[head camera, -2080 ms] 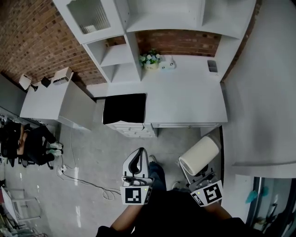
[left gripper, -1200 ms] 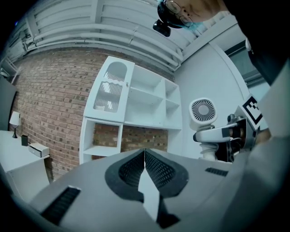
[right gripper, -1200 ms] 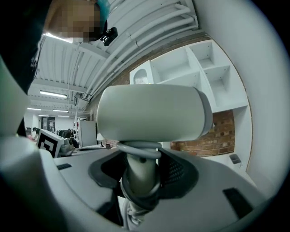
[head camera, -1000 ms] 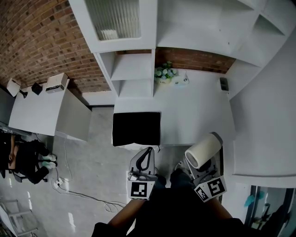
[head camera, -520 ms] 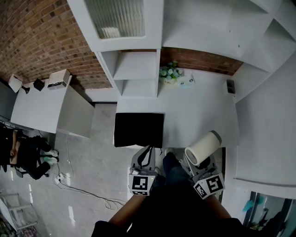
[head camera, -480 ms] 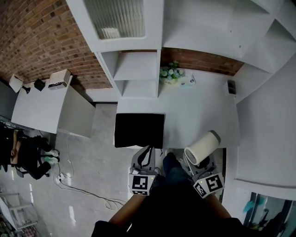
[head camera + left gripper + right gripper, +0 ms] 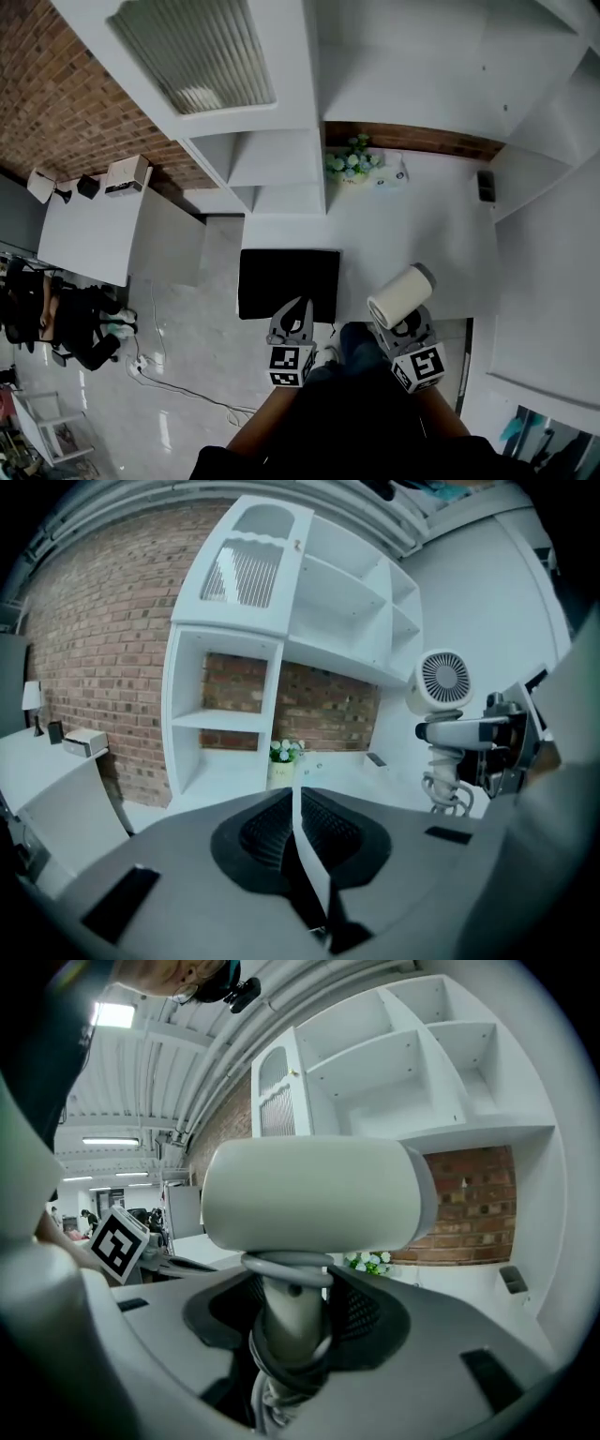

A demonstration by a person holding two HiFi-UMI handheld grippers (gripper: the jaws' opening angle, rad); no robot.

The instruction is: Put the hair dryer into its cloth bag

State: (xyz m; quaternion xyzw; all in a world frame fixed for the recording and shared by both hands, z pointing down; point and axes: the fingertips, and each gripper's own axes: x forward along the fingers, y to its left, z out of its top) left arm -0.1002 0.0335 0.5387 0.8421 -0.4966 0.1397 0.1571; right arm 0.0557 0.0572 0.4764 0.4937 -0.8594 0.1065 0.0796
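At the front left corner of the white desk (image 7: 412, 225), which stands beneath a white shelving unit (image 7: 281, 159), one black cloth bag (image 7: 289, 279) lies flat; its mouth cannot be made out from above. One hair dryer (image 7: 400, 294), cream-coloured, is off the desk and held over its front edge, right of the bag and apart from it. The right gripper (image 7: 405, 328) has its jaws closed on the dryer's handle, round which the cord is wound in coils, with the barrel lying crosswise above the jaws. The left gripper (image 7: 298, 307) sits at the bag's near edge with its jaws pressed together and nothing between them; contact with the cloth cannot be confirmed. Assessment: the dryer is in hand and brought up to the desk, but bagging has not begun. The next move calls for the left gripper to part its jaws, take one edge of the bag's mouth and lift it open, so that the right gripper can feed the dryer in barrel first. Count: one bag, one hair dryer, two grippers, one pot of flowers (image 7: 348, 165) at the back edge.
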